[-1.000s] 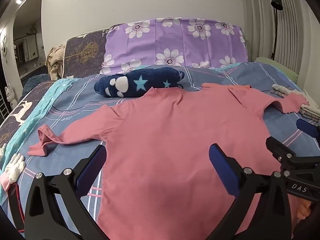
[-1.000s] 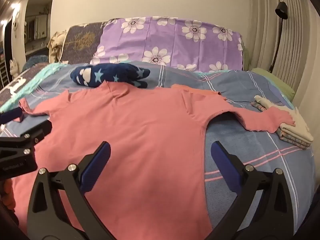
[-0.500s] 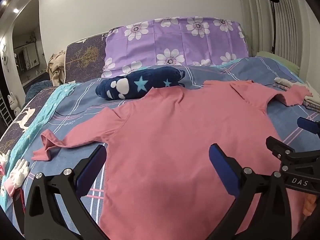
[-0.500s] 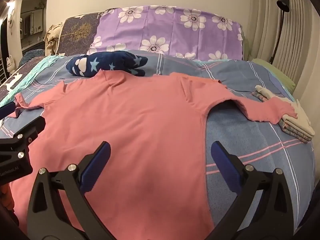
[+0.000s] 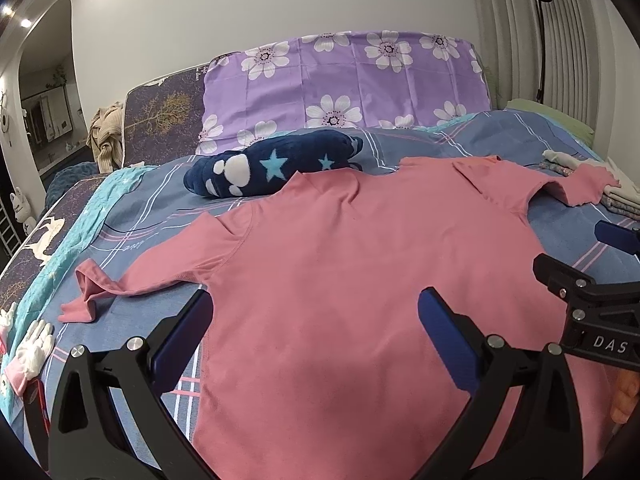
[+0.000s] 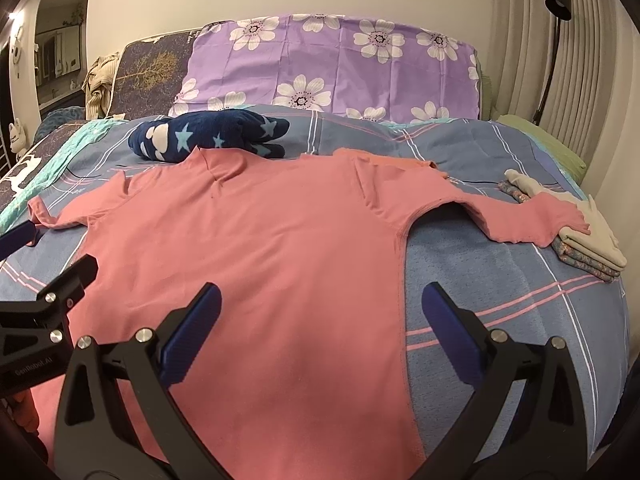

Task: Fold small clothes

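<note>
A pink long-sleeved shirt (image 5: 344,264) lies spread flat on the bed, collar toward the pillows; it also shows in the right wrist view (image 6: 256,248). Its left sleeve (image 5: 120,284) ends crumpled at the bed's left side. Its right sleeve (image 6: 528,220) lies over a stack of folded clothes (image 6: 588,248). My left gripper (image 5: 316,320) is open and empty above the shirt's lower left part. My right gripper (image 6: 320,316) is open and empty above the shirt's lower right part, its right finger over the bedspread.
A navy star-patterned plush blanket (image 5: 272,164) lies just behind the collar. A purple flowered pillow (image 5: 352,80) stands at the headboard. Small white gloves (image 5: 34,344) lie at the bed's left edge. A floor lamp (image 6: 556,40) and curtain are on the right.
Both grippers have risen and tilted slightly, so the shirt sits a little lower and farther in view. The shirt has not moved. Both grippers stay open.
</note>
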The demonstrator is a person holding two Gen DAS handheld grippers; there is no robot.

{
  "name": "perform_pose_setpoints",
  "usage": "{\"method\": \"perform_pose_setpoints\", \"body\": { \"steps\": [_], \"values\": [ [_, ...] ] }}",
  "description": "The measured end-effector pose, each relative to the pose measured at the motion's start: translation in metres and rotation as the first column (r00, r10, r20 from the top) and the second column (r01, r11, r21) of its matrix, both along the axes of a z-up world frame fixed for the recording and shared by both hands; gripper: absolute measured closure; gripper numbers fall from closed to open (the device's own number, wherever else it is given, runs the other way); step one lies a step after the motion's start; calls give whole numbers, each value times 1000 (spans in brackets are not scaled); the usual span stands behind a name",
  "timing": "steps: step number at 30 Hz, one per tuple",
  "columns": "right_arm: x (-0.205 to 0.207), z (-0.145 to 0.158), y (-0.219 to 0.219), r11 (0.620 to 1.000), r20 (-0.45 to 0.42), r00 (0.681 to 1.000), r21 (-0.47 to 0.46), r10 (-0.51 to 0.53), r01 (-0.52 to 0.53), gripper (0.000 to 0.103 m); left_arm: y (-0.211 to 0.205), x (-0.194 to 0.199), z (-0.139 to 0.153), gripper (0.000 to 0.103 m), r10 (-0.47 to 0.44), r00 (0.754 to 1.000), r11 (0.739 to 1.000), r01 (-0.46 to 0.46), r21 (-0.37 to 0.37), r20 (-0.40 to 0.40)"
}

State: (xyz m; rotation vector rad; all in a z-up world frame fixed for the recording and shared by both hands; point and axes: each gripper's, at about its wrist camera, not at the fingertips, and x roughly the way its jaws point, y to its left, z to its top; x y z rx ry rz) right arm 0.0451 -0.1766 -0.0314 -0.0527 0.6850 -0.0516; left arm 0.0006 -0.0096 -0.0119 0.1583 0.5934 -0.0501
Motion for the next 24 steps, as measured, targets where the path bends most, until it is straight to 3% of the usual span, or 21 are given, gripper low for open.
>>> {"method": "perform_pose_setpoints", "body": {
  "steps": [17,24],
  "values": [
    [0,-2,-3,1000,-9,1000,22,-5,5,2,0,2,-5,1,-9,1000,1000,9,-13,-20],
    [1,-3,2,1000,-5,1000,-22,-6,6,2,-1,5,-9,1,-11,999,1000,11,-13,-32]
  ]
}}
